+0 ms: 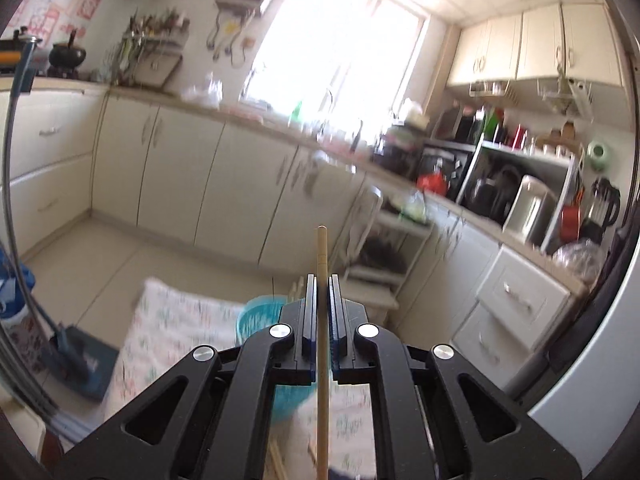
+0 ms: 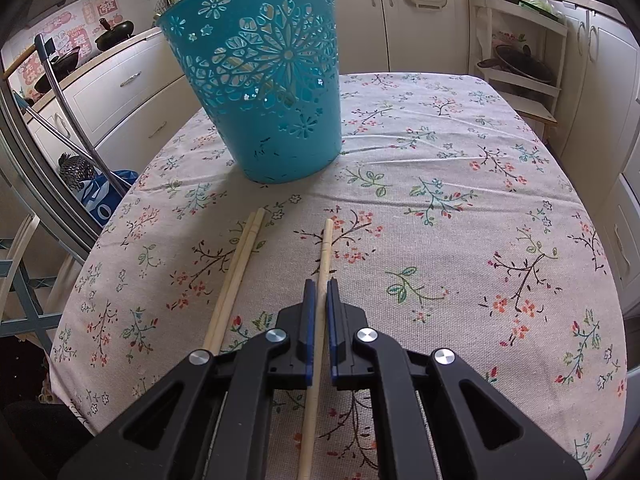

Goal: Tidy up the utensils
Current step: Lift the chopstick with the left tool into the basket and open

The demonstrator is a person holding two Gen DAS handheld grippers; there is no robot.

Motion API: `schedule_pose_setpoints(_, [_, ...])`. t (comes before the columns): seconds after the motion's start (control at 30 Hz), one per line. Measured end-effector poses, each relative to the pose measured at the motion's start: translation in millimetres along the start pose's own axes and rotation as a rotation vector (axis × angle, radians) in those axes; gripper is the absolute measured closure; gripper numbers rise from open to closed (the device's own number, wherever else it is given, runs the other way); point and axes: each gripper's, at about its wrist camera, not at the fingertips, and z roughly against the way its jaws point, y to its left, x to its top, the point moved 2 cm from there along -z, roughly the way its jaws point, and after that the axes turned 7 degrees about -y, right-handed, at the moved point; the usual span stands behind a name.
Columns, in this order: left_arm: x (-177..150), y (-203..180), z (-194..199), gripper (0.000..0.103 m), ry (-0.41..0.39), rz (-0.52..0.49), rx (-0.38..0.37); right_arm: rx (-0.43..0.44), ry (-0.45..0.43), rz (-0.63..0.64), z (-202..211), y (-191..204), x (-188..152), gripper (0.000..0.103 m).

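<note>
Left gripper (image 1: pixel 322 280): jaws clamped on a chopstick (image 1: pixel 322 256), which is held lengthwise between the pads, its tip projecting past the fingertips. The stick is seen against the kitchen cabinets (image 1: pixel 180 168), clear of the table. Below the gripper, a teal basket (image 1: pixel 260 316) is partly hidden by the jaws, standing on a floral tablecloth (image 1: pixel 176 320). More sticks are glimpsed at the bottom edge; blurred, count cannot be told.

Right gripper (image 2: pixel 321 282): jaws closed on a second chopstick (image 2: pixel 325 252), gripped mid-length; the stick runs lengthwise between the pads and out ahead over the cloth. Whether it touches the cloth cannot be told.

Just left of it, a pair of chopsticks (image 2: pixel 240 264) is laid side by side on the tablecloth (image 2: pixel 460 200), touching each other, pointed roughly toward the basket.

Basket (image 2: pixel 264 92) is placed upright at the far left part of the table, beyond the stick tips, well apart from the right gripper. Cut-out flower pattern on its wall; pale shapes are seen through the holes but cannot be identified.
</note>
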Motion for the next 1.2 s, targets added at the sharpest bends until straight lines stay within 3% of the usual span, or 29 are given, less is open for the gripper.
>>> schedule_pose_setpoints(0.2, [29,-4,-41,0.099,-0.123,0.013,0.041,-0.001,-0.001,0.002,0,0,0,0.097])
schedule_pose_setpoints(0.37, [30,-5,-84,0.098,-0.147,0.020,0.072,0.003,-0.003,0.000,0,0,0,0.097])
schedule_pose_setpoints(0.7, [-4,18,-143,0.098,-0.118,0.073,0.153,0.028,0.000,-0.019,0,-4,0,0.097])
schedule_pose_setpoints(1.07, [-47,29,-149,0.098,0.009,0.000,0.218,0.036,-0.001,-0.028,0,-4,1,0.097])
schedule_pose_setpoints(1.2, [-56,37,-141,0.089,0.046,-0.003,0.228,0.035,-0.003,-0.029,0,-4,1,0.097])
